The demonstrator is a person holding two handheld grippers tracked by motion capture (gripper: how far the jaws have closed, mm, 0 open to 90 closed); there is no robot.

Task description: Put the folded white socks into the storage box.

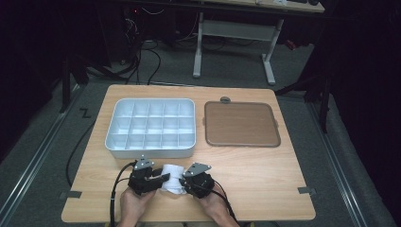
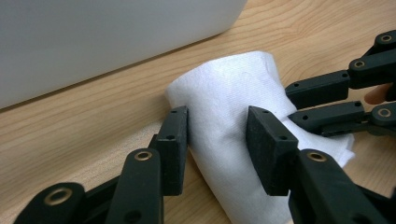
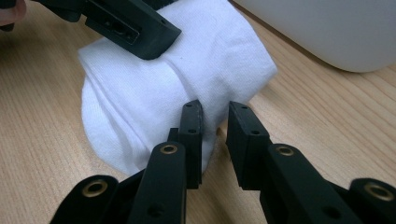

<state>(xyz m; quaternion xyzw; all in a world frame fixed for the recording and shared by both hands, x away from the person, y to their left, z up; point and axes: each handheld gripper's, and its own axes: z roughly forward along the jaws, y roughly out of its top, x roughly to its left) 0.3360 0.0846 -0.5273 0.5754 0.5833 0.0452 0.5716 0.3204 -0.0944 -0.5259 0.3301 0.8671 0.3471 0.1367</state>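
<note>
My left gripper (image 2: 217,135) sits closest to the lens, its two black jaws straddling a rolled white cloth (image 2: 233,126) that lies on the wooden table (image 2: 93,135). The near pad touches the fabric on one side and the other presses into the bulge, so I read this as a light clamp on the roll rather than a firm squeeze. In the right gripper view, my right gripper (image 3: 215,135) has its jaws set narrow with a thin edge of the cloth (image 3: 187,79) just at their tips; I cannot tell whether that edge is truly pinched or only brushed, since a gap shows between the pads.

From the high view both hands meet at the near edge of the table, left gripper (image 1: 156,178) and right gripper (image 1: 188,182) flanking the cloth (image 1: 173,177) between them. Just beyond it stands the white compartment tray (image 1: 150,146), all its cells bare as far as I can see, and to its right, apart from it, lies a brown lid or mat (image 1: 241,124).

My judgement: the work is early. The cloth is bundled and being gathered or tightened in place, and nothing has gone into the tray. What remains, I think, is to secure the roll, lift it and carry it forward into a compartment.
</note>
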